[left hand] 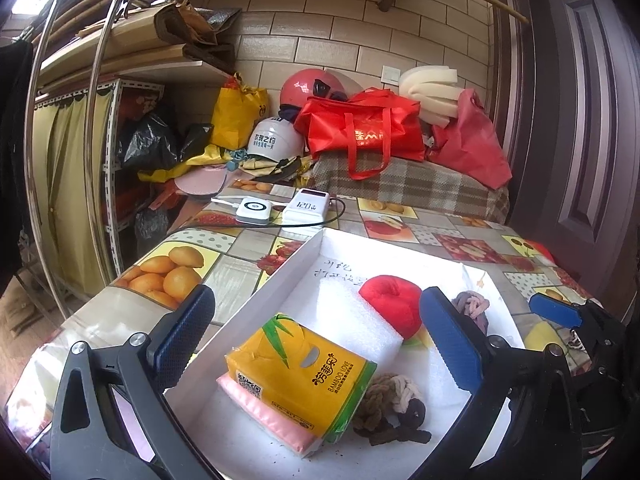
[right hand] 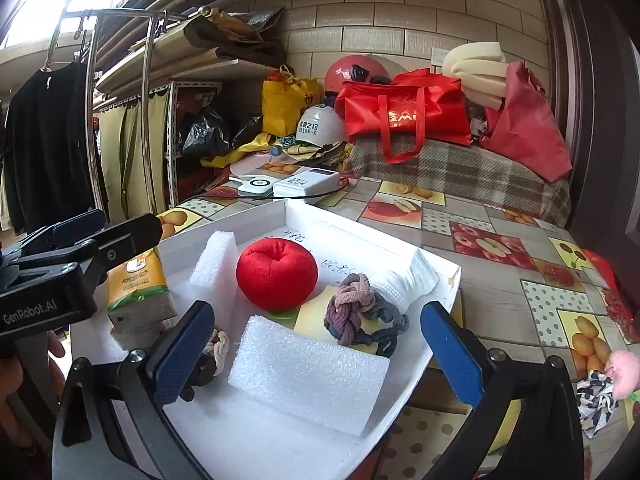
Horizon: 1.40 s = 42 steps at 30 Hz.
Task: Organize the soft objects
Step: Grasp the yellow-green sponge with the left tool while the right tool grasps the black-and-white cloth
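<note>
We hold the left gripper (left hand: 320, 348) tilted down, jaws wide and empty, over the yellow tissue pack (left hand: 298, 376) in the white tray (left hand: 304, 252); our right gripper (right hand: 320, 352), equally wide, hovers above the foam block (right hand: 308, 376) and knotted rope (right hand: 356, 308)

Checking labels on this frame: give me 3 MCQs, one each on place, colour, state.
1. Where is the tissue pack?
A. in the white tray
B. on the plaid cloth
C. in the red bag

2. What colour is the plush apple?
A. green
B. red
C. blue

3. How is the right gripper?
A. shut on foam
B. shut on the apple
C. open, empty

Key: A, the pack lies inside the tray walls; B, the apple is red in both views; C, its jaws stand apart with nothing gripped.
</note>
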{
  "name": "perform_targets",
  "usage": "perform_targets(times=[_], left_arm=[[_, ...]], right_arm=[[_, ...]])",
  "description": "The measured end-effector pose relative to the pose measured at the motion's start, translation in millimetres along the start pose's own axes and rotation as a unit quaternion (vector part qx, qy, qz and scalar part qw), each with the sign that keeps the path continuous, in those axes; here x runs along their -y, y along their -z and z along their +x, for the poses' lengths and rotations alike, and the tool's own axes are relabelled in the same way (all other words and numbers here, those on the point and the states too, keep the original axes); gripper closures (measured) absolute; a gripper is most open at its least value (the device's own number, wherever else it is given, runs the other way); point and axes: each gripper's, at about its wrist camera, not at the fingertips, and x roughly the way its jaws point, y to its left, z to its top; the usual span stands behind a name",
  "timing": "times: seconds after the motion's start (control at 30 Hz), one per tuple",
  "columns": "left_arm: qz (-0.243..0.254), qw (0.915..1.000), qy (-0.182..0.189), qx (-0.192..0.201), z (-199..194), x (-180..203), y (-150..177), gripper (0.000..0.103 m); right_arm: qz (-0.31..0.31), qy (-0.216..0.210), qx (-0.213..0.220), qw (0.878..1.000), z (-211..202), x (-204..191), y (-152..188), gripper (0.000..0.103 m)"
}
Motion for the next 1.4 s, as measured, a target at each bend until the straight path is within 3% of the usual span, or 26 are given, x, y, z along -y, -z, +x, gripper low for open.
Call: perform_targets(times=[0.33,0.5,0.73,0.83,0.93,1.0,1.13,1.27,1.4], left_arm=[[-0.007,0.9999,0.008,-0.004,1,-1,0,0.0],[-0.003,0.9999,0.016,-0.005,-2,1,2,0.0],[0.033,0.9988,0.037,0.008,-15,17,7,0.0],[0.065,0.9964,0.054,0.012,-22,38,12,0.0],[0.091,0.9905,0.103,0.004,-32,70,21,0.0],[0.11,0.983,0.147,-0.015,-37,100,29,0.0],[0.16,0.965,0.203,-0.042,-45,160,43,0.0],[0.189,0.9582,0.199,-0.082,-21,210,49,0.0],[0.173,0.9623,0.171,-0.121,11,235,47,0.0]], right_arm=[[0.033,0.003,0.034,0.999,-14,13,2,0.0],[0.036,0.012,0.022,0.999,-27,23,12,0.0],[0.042,0.084,0.022,0.995,-73,87,38,0.0],[0.058,0.141,0.015,0.988,-95,135,52,0.0],[0.101,0.189,0.0,0.977,-108,184,62,0.0],[0.125,0.192,-0.022,0.973,-109,206,68,0.0],[0.151,0.142,-0.055,0.977,-98,219,72,0.0],[0.096,0.131,-0.096,0.982,-74,198,67,0.005],[0.097,0.138,-0.159,0.973,-38,204,67,0.019]])
